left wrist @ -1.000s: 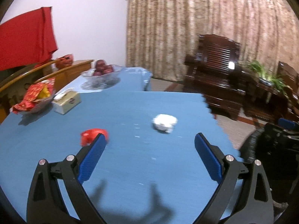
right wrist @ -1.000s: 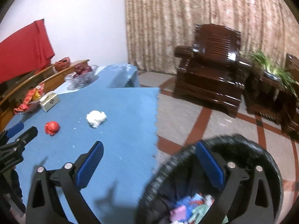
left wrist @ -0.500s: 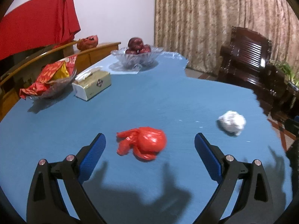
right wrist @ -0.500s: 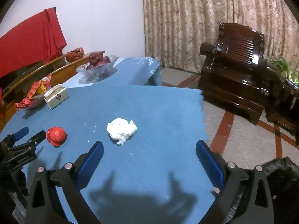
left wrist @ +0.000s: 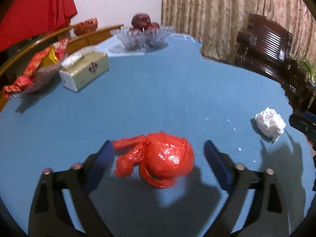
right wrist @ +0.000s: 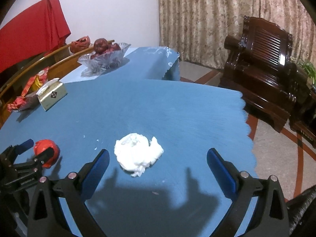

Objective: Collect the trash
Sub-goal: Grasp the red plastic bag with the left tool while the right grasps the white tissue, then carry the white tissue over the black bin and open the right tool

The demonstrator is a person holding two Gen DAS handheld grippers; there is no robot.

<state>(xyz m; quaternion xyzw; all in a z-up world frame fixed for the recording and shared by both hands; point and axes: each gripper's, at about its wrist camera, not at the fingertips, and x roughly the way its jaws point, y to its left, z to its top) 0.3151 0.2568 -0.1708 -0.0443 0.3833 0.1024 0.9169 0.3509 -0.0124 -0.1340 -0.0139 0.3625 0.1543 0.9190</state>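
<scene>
A crumpled red plastic bag (left wrist: 158, 158) lies on the blue tablecloth (left wrist: 158, 90), between the jaws of my left gripper (left wrist: 158, 150). Those jaws are closing; the blue pads stand a little clear of the bag on both sides. A white paper wad (right wrist: 137, 152) rests just ahead of my right gripper (right wrist: 158, 158), which is open and empty, with the wad near its left pad. The right wrist view also shows the red bag (right wrist: 46, 148) with the left gripper (right wrist: 37, 150) around it. The white wad (left wrist: 270, 123) appears at the right in the left wrist view.
A tissue box (left wrist: 85, 71), a dish of red wrappers (left wrist: 33, 75) and a glass fruit bowl (left wrist: 141, 35) stand along the table's far side. Dark wooden chairs (right wrist: 262, 63) stand beyond the table's right edge. A black bin's rim (right wrist: 302, 207) shows at bottom right.
Both grippers have swung left and down over the table. The red bag has come between the left jaws, which have narrowed. The white wad now sits right before the right gripper; the bin has left its centre.
</scene>
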